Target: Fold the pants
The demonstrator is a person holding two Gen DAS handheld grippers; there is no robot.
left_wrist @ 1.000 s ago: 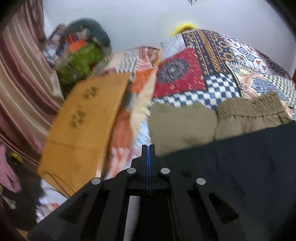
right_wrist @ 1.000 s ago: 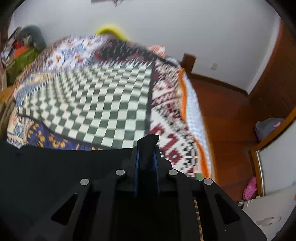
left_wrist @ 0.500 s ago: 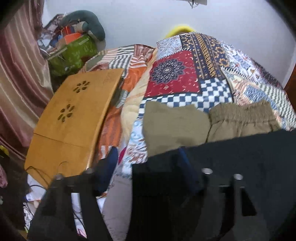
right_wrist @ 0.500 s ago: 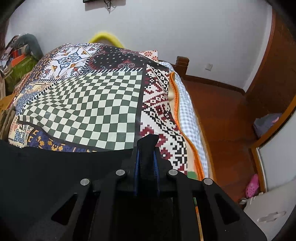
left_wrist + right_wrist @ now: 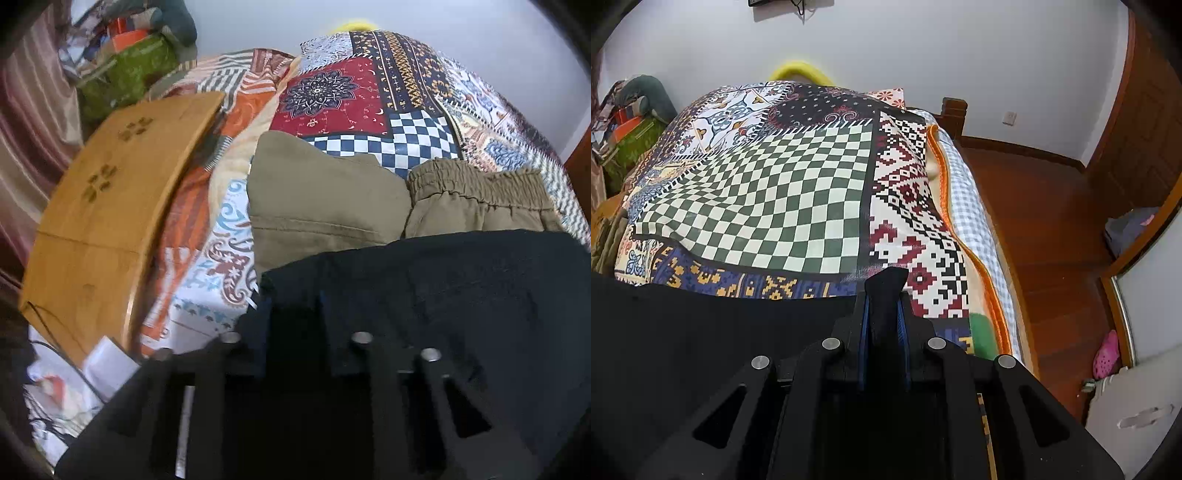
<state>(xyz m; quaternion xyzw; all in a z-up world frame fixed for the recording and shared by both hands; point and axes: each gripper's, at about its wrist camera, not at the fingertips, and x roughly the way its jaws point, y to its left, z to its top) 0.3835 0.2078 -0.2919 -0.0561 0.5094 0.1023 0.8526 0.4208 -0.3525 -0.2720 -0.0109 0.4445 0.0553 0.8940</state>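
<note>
Black pants (image 5: 461, 288) lie across the patchwork bedspread (image 5: 332, 92) in front of both grippers. My left gripper (image 5: 295, 317) is open, its fingers apart over the left corner of the black pants. In the right wrist view the black pants (image 5: 701, 332) stretch to the left, and my right gripper (image 5: 884, 295) is shut on a pinched fold of their right end. Folded olive pants (image 5: 325, 206) with an elastic waistband lie just beyond the black pants.
A wooden lap table (image 5: 110, 192) stands left of the bed, with clutter and cables on the floor below. A pile of bags (image 5: 125, 66) sits at far left. The bed's right edge (image 5: 975, 229) drops to a wooden floor (image 5: 1052, 240) with a pink shoe (image 5: 1106, 354).
My left gripper has opened and let go of the black pants' corner, then shifted slightly. My right gripper stays shut on the fabric.
</note>
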